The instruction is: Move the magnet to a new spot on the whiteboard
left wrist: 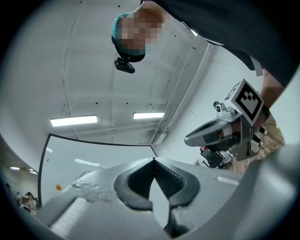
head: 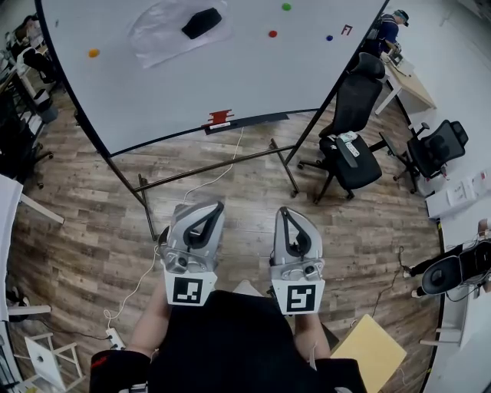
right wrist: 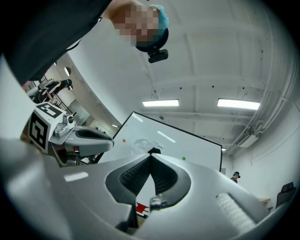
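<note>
1. A large white whiteboard [head: 192, 84] on a black metal stand was seen from steeply above, set up on a brown wood-plank floor [head: 230, 192].
2. Four magnets were stuck to the whiteboard, well apart from one another: a small round orange magnet [head: 93, 53] near the left edge, a small round green magnet [head: 286, 7] at the top, a small round red magnet [head: 272, 34] just below it, and a small round blue magnet [head: 329, 37] further right. Which of them was the task's own could not be told.
3. A black rectangular eraser [head: 202, 22] was seen on the board inside a smeared patch, between the orange magnet and the red magnet.
4. A small red object [head: 219, 118] was seen on the board's bottom ledge; its kind could not be made out.
5. The grey left gripper [head: 217, 206] was held close to the person's body, well apart from the board. Its jaws were pressed together at the tips, with nothing gripped.
6. The grey right gripper [head: 284, 211] was held just beside it, not touching it. Its jaws were likewise closed and empty.
7. A black office chair [head: 351, 150] was placed to the right of the stand.
</note>
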Demonstrator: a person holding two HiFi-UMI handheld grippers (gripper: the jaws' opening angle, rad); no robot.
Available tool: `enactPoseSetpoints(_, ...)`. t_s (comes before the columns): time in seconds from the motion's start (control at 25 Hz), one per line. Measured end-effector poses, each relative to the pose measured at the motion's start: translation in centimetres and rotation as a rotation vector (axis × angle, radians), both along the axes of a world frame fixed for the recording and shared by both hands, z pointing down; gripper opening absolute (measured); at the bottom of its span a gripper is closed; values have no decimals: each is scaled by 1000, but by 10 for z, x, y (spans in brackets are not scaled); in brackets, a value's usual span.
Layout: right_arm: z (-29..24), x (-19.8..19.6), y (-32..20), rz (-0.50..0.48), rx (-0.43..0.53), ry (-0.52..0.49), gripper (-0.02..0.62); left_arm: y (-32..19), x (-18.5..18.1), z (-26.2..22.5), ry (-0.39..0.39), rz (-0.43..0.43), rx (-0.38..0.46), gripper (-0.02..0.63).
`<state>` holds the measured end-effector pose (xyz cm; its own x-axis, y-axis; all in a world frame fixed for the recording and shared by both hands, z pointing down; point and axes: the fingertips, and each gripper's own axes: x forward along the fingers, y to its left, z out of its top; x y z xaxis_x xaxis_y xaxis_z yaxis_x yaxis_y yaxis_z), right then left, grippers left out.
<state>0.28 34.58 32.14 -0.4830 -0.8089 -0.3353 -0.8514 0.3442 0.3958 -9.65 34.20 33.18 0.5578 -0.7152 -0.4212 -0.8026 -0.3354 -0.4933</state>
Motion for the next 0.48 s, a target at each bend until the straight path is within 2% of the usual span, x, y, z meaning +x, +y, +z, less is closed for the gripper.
enactPoseSetpoints(0.24, 2, -7, -3, 10, -8, -51, 2, 0, -16, 9, -3, 4, -17, 2)
enactPoseSetpoints(0.48, 0, -10, -19, -12, 7, -82, 2, -22, -24, 9, 0, -7, -25, 2)
